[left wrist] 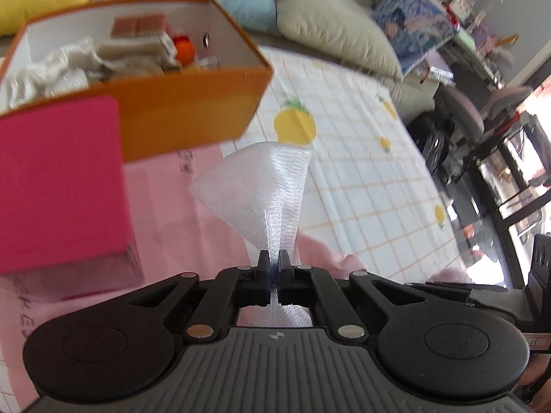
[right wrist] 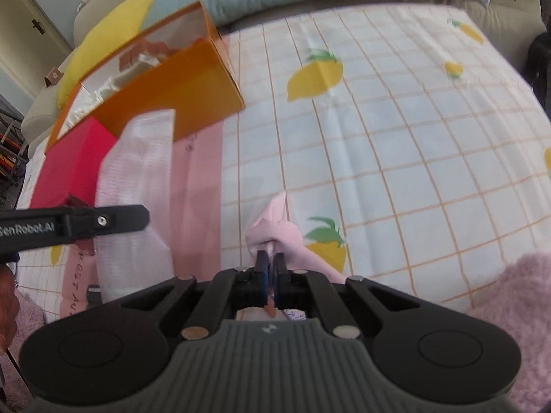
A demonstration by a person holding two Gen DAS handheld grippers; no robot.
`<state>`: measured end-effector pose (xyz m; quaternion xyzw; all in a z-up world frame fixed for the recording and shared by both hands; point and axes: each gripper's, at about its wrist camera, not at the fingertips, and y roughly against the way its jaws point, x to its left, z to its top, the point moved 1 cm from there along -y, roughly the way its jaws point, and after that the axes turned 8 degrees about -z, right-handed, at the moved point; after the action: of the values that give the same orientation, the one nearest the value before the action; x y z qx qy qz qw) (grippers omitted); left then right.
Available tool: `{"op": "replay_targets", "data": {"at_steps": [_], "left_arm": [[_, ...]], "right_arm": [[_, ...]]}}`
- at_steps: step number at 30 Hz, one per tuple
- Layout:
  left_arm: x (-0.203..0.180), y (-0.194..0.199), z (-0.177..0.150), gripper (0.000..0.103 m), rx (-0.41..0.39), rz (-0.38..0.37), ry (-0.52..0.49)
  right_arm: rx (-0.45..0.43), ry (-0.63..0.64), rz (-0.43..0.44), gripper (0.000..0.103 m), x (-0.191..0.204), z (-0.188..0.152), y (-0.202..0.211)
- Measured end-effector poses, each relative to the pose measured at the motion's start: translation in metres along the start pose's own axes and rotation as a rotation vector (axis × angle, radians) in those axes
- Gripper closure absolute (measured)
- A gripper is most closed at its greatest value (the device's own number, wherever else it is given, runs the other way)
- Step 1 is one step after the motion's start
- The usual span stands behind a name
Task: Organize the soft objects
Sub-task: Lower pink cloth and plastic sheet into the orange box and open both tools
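Observation:
My left gripper [left wrist: 274, 256] is shut on a thin white mesh cloth [left wrist: 261, 179], which fans out above the fingers, held up over the bed. The same cloth [right wrist: 137, 186] hangs at the left of the right wrist view, with the left gripper's body [right wrist: 72, 223] across it. My right gripper [right wrist: 271, 258] is shut on a pale pink cloth [right wrist: 275, 227] that lies bunched on the bedsheet. An open orange box [left wrist: 193, 106] with several soft items inside stands ahead on the left; it also shows in the right wrist view [right wrist: 168, 89].
A magenta box [left wrist: 58, 186] stands in front of the orange box, on a pink mat [left wrist: 193, 241]. The white checked bedsheet with lemon prints [right wrist: 396, 137] spreads to the right. Yellow, blue and beige pillows [left wrist: 330, 13] line the far edge. A fuzzy pink blanket [right wrist: 516, 303] lies at lower right.

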<state>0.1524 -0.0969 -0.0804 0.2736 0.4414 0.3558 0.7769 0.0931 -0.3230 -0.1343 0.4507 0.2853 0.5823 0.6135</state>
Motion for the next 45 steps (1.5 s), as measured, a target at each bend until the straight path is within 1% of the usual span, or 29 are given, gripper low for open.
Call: {"op": "replay_targets", "data": {"at_steps": [3, 8, 12, 15, 19, 21, 23, 26, 28, 31, 33, 34, 36, 38, 40, 42, 43, 45], "left_arm": [[0.005, 0.023, 0.012, 0.100, -0.067, -0.032, 0.036], [0.019, 0.063, 0.033, 0.100, -0.181, -0.015, 0.064], [0.039, 0.094, 0.056, 0.100, -0.255, 0.027, 0.077], [0.057, 0.111, 0.077, 0.100, -0.298, 0.091, 0.070], [0.081, 0.120, 0.105, 0.100, -0.321, 0.170, 0.050], [0.095, 0.118, 0.121, 0.100, -0.310, 0.182, 0.054], [0.108, 0.113, 0.134, 0.100, -0.294, 0.208, 0.047], [0.118, 0.098, 0.149, 0.100, -0.270, 0.269, -0.002], [0.123, 0.086, 0.158, 0.100, -0.252, 0.285, -0.067], [0.122, 0.058, 0.167, 0.100, -0.160, 0.377, -0.229], [0.124, 0.041, 0.168, 0.100, -0.095, 0.424, -0.340], [0.122, 0.031, 0.168, 0.100, -0.066, 0.462, -0.409], [0.117, 0.013, 0.165, 0.100, -0.018, 0.562, -0.578], [0.116, -0.006, 0.165, 0.100, 0.043, 0.619, -0.708], [0.121, -0.023, 0.165, 0.100, 0.122, 0.646, -0.769], [0.128, -0.037, 0.165, 0.100, 0.211, 0.636, -0.790], [0.132, -0.042, 0.164, 0.099, 0.240, 0.634, -0.800], [0.135, -0.047, 0.161, 0.092, 0.271, 0.636, -0.816]], "right_arm": [[-0.056, 0.015, 0.007, 0.103, 0.008, 0.014, 0.020], [-0.155, 0.046, 0.048, 0.103, 0.029, 0.046, 0.049], [-0.232, 0.076, 0.104, 0.103, 0.051, 0.080, 0.068], [-0.287, 0.095, 0.150, 0.103, 0.070, 0.107, 0.077], [-0.357, 0.139, 0.164, 0.103, 0.099, 0.144, 0.076], [-0.358, 0.147, 0.162, 0.103, 0.110, 0.160, 0.065], [-0.347, 0.154, 0.146, 0.103, 0.119, 0.174, 0.050], [-0.328, 0.177, 0.109, 0.103, 0.132, 0.187, 0.023], [-0.310, 0.193, 0.084, 0.103, 0.139, 0.192, 0.004], [-0.280, 0.219, 0.058, 0.103, 0.145, 0.195, -0.020], [-0.266, 0.238, 0.041, 0.103, 0.150, 0.198, -0.032], [-0.262, 0.251, 0.030, 0.103, 0.153, 0.199, -0.038], [-0.245, 0.264, 0.018, 0.103, 0.155, 0.200, -0.047], [-0.229, 0.270, 0.016, 0.103, 0.158, 0.203, -0.056], [-0.218, 0.276, 0.004, 0.103, 0.160, 0.204, -0.064], [-0.207, 0.279, -0.009, 0.103, 0.162, 0.204, -0.072], [-0.200, 0.281, -0.013, 0.103, 0.163, 0.204, -0.075], [-0.188, 0.283, -0.020, 0.103, 0.163, 0.205, -0.081]]}}
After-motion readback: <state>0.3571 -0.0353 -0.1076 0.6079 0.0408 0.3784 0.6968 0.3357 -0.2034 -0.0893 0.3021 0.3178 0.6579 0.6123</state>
